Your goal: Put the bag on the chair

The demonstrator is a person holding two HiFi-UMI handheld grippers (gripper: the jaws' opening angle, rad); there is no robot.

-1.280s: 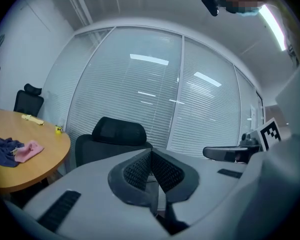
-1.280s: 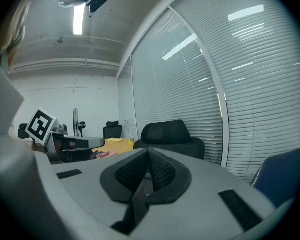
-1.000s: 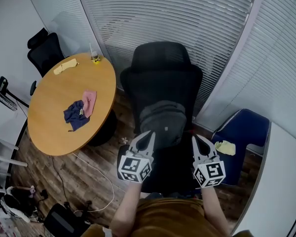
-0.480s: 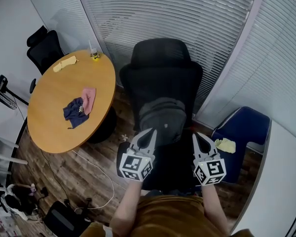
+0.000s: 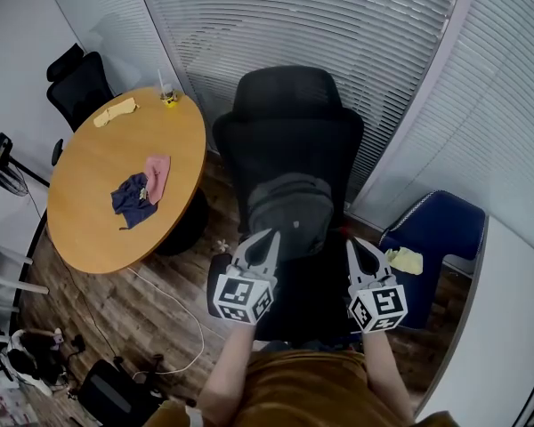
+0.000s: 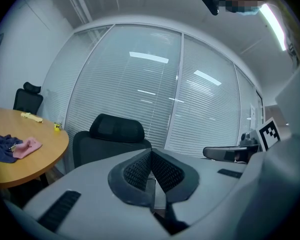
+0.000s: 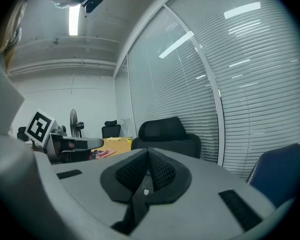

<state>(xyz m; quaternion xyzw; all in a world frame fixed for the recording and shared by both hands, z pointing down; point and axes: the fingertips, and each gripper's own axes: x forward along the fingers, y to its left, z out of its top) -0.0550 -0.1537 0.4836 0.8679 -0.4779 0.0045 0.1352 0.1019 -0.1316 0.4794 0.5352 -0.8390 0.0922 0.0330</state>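
Now: one bag on black chair; left gripper, right gripper fingers closed, empty.

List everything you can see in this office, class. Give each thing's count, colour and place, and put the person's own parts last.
office chair: one, black, centre, in front of the blinds
bag: one, dark grey, on that chair's seat
round table: one, wooden, left
dark blue cloth: one, on the table
pink cloth: one, on the table beside the blue one
yellow item: one, table's far side
second chair: one, black, behind the table
blue chair: one, right
yellow cloth: one, on the blue chair
fan: one, black, far left edge
left claw: shut, empty, left of the bag
right claw: shut, empty, right of the bag
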